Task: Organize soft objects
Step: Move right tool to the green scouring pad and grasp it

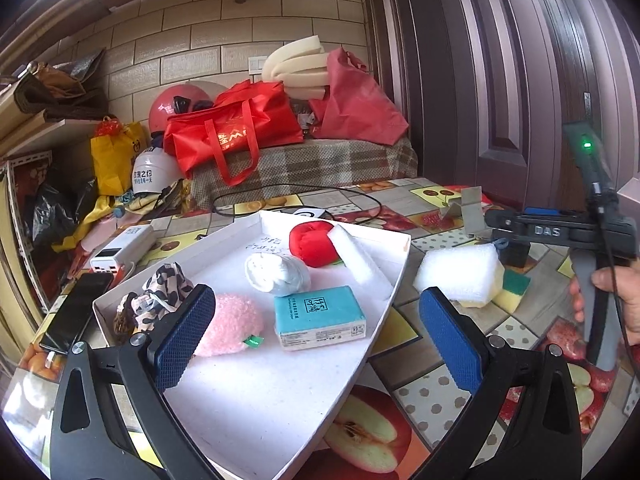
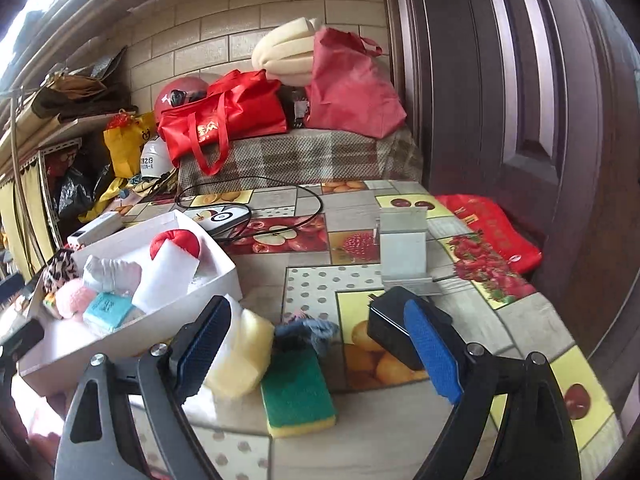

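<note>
A white tray [image 1: 260, 392] holds a red soft ball [image 1: 314, 242], a white foam bar [image 1: 360, 258], a rolled white cloth [image 1: 276, 274], a teal tissue pack [image 1: 320, 316], a pink fluffy pad [image 1: 232, 326] and a leopard scrunchie [image 1: 160, 292]. My left gripper [image 1: 316, 340] hangs open over the tray's near half, touching nothing. To the right of the tray lie a cream-and-white foam block [image 2: 244, 356], a green-and-yellow sponge [image 2: 298, 392] and a blue-grey scrunchie [image 2: 308, 332]. My right gripper [image 2: 318, 346] stands open above them, its pads apart from all three.
A black adapter [image 2: 392, 336] sits by the right finger. A metal stand [image 2: 404, 252] and a red bag [image 2: 492, 232] are further back, by the dark door. A phone [image 1: 76, 308], a power bank [image 1: 120, 250] and a black cable [image 1: 296, 196] lie left of and behind the tray.
</note>
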The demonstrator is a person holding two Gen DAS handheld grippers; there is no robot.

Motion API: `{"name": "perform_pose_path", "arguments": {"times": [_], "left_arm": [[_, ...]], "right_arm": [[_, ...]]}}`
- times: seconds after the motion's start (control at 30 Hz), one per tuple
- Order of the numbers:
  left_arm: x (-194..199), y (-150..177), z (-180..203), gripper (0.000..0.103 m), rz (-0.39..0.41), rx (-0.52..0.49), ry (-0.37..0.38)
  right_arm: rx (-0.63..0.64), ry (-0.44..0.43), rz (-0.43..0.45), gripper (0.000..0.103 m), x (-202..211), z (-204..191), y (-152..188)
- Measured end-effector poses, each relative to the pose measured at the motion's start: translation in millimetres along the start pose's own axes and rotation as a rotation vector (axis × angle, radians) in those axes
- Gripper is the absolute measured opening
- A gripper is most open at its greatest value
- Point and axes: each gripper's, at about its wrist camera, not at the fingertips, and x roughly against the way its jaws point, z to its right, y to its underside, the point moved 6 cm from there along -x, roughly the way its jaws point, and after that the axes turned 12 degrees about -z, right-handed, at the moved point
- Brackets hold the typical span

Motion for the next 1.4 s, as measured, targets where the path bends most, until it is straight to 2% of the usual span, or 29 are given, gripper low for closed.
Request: {"name": "perform_pose_path", "arguments": {"times": [0.1, 0.13, 0.2, 0.23, 0.27, 0.33, 0.47, 0.53, 0.63, 0.7, 0.83, 0.9, 0.97, 1.03, 1.17, 1.2, 1.23, 1.33, 1.37, 1.4], "left_arm": [[-2, 0, -6, 0.103, -0.008, 0.03, 0.005], [-2, 0, -6, 0.103, -0.01, 0.031, 0.006], [-2, 0, -5, 0.103, -0.01, 0.026, 0.005], [-2, 0, -5, 0.103, -0.008, 0.023, 0.007], [-1, 1, -4, 0.103, -0.007, 0.02, 0.01], [-2, 0, -4, 0.103, -0.006, 0.019, 0.011], [1, 0, -4, 0.103, 0.009, 0.02, 0.016], [2, -1, -4, 0.103, 0.016, 0.02, 0.021], [3, 0, -5, 0.103, 0.015, 0.026, 0.031], [4, 0, -7, 0.103, 0.017, 0.037, 0.032], [5, -1, -17, 0.103, 0.026, 0.085, 0.024], [6, 0, -21, 0.103, 0.029, 0.106, 0.031], [6, 0, -25, 0.103, 0.029, 0.126, 0.035], [6, 0, -28, 0.103, 0.03, 0.143, 0.041], [7, 1, -32, 0.103, 0.027, 0.165, 0.051], [7, 1, -32, 0.103, 0.026, 0.167, 0.055], [7, 1, -32, 0.103, 0.025, 0.167, 0.06], [6, 2, -29, 0.103, 0.009, 0.16, 0.083], [6, 3, -27, 0.103, -0.002, 0.158, 0.099], [6, 5, -26, 0.103, -0.017, 0.159, 0.118]], "right_arm": [[-0.065, 0.103, -0.089, 0.089, -39, 9, -16], [-0.069, 0.102, -0.135, 0.089, -53, 10, -16], [-0.019, 0.018, -0.239, 0.09, -74, -1, -10], [0.06, -0.024, -0.237, 0.089, -73, -14, -6], [0.12, -0.101, -0.268, 0.089, -71, -28, 0], [0.186, -0.218, -0.291, 0.089, -58, -48, 10], [0.313, -0.304, -0.347, 0.089, -34, -78, 40], [0.384, -0.308, -0.38, 0.09, -23, -90, 64], [0.488, -0.284, -0.378, 0.09, -2, -99, 92], [0.488, -0.301, -0.348, 0.09, 20, -95, 96], [0.371, -0.325, -0.221, 0.09, 53, -81, 69], [0.31, -0.351, -0.204, 0.09, 51, -85, 48], [0.281, -0.401, -0.249, 0.09, 35, -98, 33], [0.28, -0.444, -0.357, 0.09, 6, -117, 32], [0.358, -0.368, -0.507, 0.092, -42, -150, 54], [0.403, -0.337, -0.481, 0.092, -41, -156, 56], [0.44, -0.354, -0.486, 0.092, -36, -162, 60], [0.487, -0.548, -0.542, 0.092, -5, -174, 75], [0.511, -0.566, -0.527, 0.092, 8, -175, 79], [0.537, -0.536, -0.477, 0.092, 20, -172, 79]]}}
